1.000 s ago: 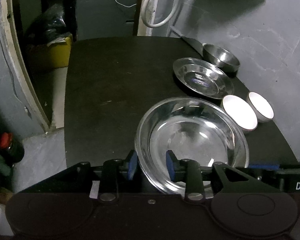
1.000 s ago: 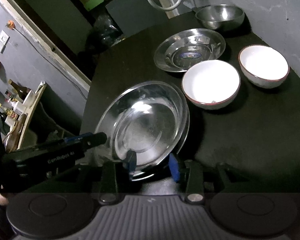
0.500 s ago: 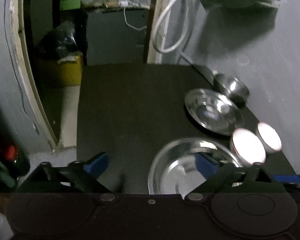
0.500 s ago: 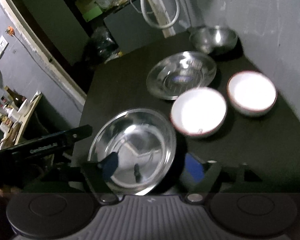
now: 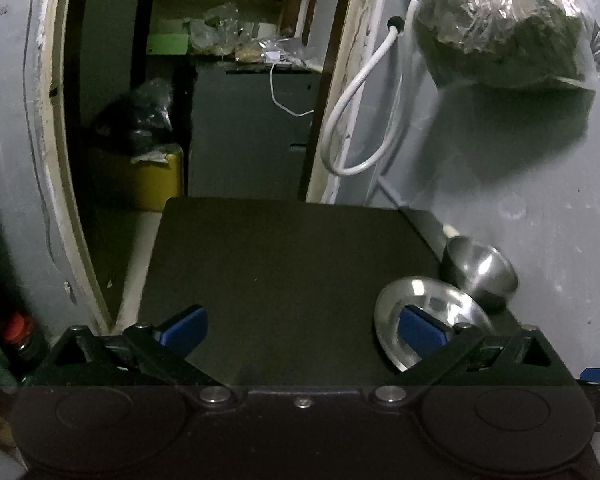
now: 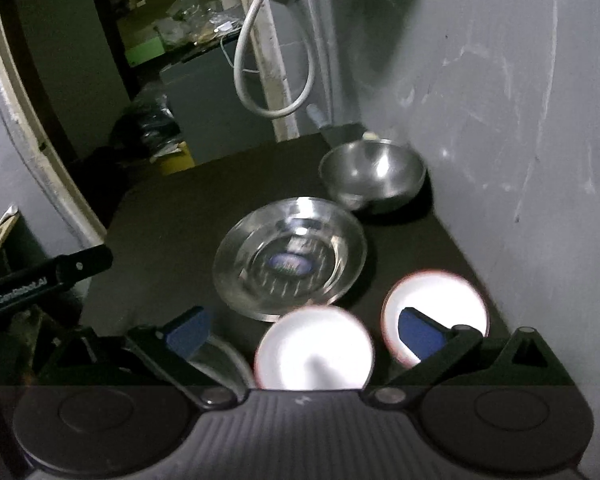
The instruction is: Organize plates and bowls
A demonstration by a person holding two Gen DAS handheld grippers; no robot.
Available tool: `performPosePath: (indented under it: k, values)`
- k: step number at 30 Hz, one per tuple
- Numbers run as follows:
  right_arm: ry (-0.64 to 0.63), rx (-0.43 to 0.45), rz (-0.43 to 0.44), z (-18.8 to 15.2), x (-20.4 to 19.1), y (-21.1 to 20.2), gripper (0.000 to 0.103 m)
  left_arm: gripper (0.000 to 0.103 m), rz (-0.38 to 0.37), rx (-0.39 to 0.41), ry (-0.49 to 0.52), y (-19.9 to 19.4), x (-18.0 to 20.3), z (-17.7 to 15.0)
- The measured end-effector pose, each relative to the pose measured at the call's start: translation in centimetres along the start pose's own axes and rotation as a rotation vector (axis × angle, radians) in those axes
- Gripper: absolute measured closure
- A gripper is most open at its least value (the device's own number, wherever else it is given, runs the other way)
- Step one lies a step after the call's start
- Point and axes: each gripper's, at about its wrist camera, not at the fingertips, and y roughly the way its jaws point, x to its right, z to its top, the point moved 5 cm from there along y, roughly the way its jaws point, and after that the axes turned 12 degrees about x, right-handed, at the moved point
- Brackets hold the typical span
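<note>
On the black table (image 5: pixel 276 264) a steel plate (image 6: pixel 290 264) lies near the wall, with a steel bowl (image 6: pixel 374 176) behind it. Both show at the right in the left wrist view, the plate (image 5: pixel 428 300) and the bowl (image 5: pixel 482 270). Two white bowls stand in front of the plate, one (image 6: pixel 314 348) by the middle and one (image 6: pixel 436 308) at the right. The rim of a large steel plate (image 6: pixel 220 354) peeks out at the lower left behind my right gripper's left finger. My left gripper (image 5: pixel 300 326) is open and empty. My right gripper (image 6: pixel 302 330) is open and empty, above the white bowls.
A grey wall (image 6: pixel 520 140) runs along the table's right side. A white hose (image 5: pixel 356 120) and a plastic bag (image 5: pixel 508 28) hang there. A doorway with a yellow bin (image 5: pixel 156 176) lies past the far edge. The left gripper's body (image 6: pixel 40 280) shows at left.
Both grippers opened wide, let go of the large steel plate and pulled back and up. The large plate now lies on the table, almost out of view.
</note>
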Motion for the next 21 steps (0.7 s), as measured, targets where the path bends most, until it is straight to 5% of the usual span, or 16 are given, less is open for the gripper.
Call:
performPosePath:
  k: [10,21]
  values:
    - [-0.008,0.017,-0.003,1.4,1.6,3.0,0.0,0.001,-0.009,-0.029,0.003,4.4,3.5,0.6]
    - [-0.041,-0.007,-0.018,0.9,3.4,7.2,0.0,0.001,0.084,-0.181,0.045,9.0,4.3,-1.0]
